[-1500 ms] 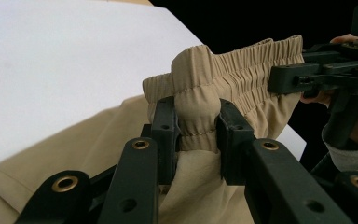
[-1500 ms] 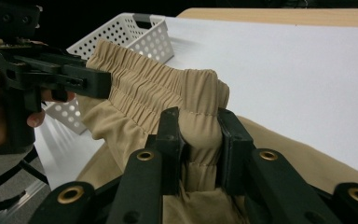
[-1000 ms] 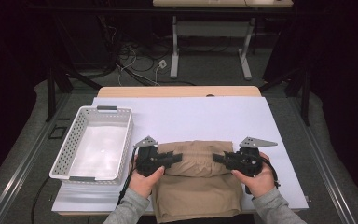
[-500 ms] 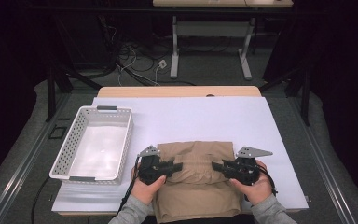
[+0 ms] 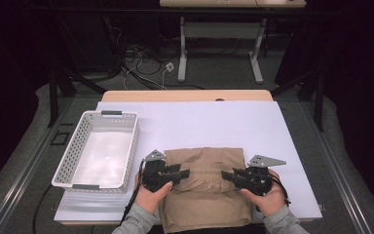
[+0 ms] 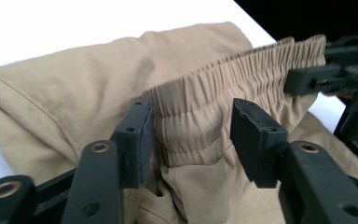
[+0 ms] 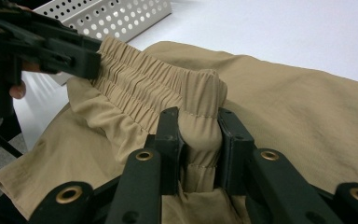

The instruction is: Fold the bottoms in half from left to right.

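Tan trousers' waistband (image 7: 168, 88) stays pinched by the right gripper (image 7: 198, 140); the left gripper (image 6: 193, 135), level, has just been opening around it.

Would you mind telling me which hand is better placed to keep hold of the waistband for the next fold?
Right, probably. The right gripper is clamped on the elastic waistband of the tan trousers. The left gripper has just been opening; the waistband sits between its pads with a gap, so it would have to re-grip.

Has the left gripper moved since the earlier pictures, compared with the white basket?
Yes. The left gripper has come nearer the table's near edge, relative to the white basket. Its jaws have just been opening, with the tan garment's waistband between them.
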Available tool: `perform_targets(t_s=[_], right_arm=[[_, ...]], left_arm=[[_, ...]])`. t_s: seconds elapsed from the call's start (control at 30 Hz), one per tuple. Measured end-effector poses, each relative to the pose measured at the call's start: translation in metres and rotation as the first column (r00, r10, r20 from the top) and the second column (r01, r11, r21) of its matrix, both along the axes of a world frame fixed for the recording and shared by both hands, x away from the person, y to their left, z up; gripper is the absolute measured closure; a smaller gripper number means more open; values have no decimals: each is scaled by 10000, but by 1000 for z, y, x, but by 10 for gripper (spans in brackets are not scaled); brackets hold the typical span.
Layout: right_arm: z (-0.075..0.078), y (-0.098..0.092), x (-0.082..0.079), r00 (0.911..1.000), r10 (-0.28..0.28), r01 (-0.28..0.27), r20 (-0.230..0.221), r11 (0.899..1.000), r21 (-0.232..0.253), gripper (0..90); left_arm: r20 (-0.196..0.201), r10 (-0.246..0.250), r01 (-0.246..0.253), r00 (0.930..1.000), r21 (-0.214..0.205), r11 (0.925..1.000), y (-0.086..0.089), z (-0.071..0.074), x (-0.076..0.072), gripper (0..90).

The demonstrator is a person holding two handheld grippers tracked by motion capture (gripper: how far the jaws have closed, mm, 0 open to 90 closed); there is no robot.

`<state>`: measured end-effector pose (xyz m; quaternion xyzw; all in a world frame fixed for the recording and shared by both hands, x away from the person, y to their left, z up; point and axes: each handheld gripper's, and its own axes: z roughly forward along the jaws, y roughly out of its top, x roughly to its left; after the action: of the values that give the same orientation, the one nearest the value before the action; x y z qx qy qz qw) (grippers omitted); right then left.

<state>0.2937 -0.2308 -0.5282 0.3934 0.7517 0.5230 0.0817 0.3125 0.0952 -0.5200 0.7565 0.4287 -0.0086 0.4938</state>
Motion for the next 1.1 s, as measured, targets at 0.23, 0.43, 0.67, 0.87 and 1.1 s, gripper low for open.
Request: perform_targets(t_s=[0.23,0.43,0.67,0.87,1.1], right_arm=[[0,0,1,9999,-16,17,-119,10000,21,722],[1,-1,3,9993,-35,36,-362,10000,22,715],[2,0,7,9978,113,-118,-659,9999,-82,712],[7,1,11,9943,368,-413,-1001,9982,-433,698],[7,1,14,9866,548,-664,-1536,9952,-716,677]], left_arm=[[-139,556,-558,9984,-121,9984,14,9,8,468],[-427,644,-651,9970,-136,9978,15,10,14,478],[-792,42,-3,9969,486,9988,8,12,21,490],[-908,-433,505,9949,794,9956,3,18,25,490],[-1510,-843,976,9849,833,9917,-5,13,30,512]])
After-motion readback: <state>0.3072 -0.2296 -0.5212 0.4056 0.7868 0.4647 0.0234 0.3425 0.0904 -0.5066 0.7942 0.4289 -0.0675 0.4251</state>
